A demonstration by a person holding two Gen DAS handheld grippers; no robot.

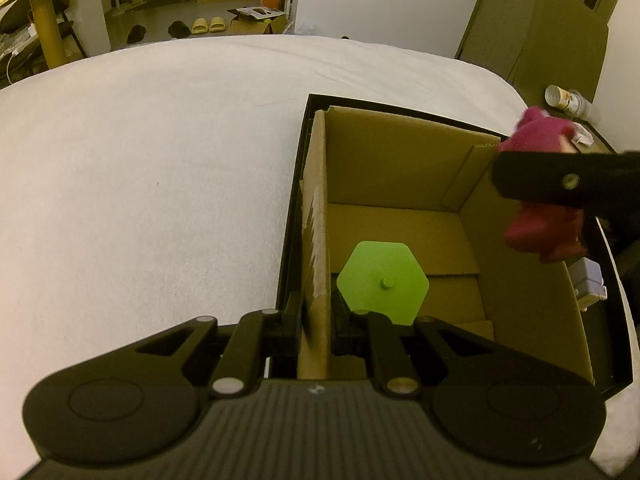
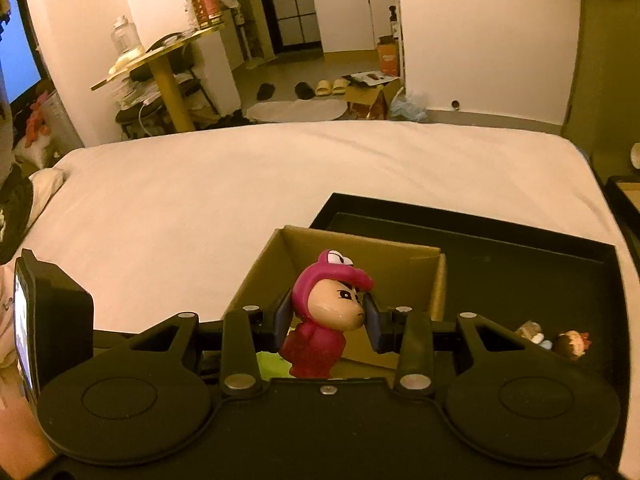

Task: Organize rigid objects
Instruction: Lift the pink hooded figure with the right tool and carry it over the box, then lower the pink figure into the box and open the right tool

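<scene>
Figurine [image 2: 326,316] was the thing being sorted: a small hard toy in a magenta hooded suit, sitting centre-bottom of the right wrist view, pinched at the head between the right gripper [image 2: 327,322] pads. The jaws were closed down onto it, one pad on each side of the face. It hung above the open cardboard box [image 2: 362,258], which sat in a black tray [image 2: 520,264] on a white bed [image 2: 200,184]. From the left wrist view the toy showed at the right edge, over the box's right wall. I'd guess it's light, stiff moulded plastic, glossy and rounded at the head, so a bit slippery there; the narrower neck or flat body sides looked like the safer hold. The left gripper [image 1: 316,320] was closed on the box's left wall, clamping the cardboard edge and steadying it. A green hexagonal piece [image 1: 382,282] with a small peg lay on the box floor, and two more little figures [image 2: 554,342] waited in the tray at lower right.
</scene>
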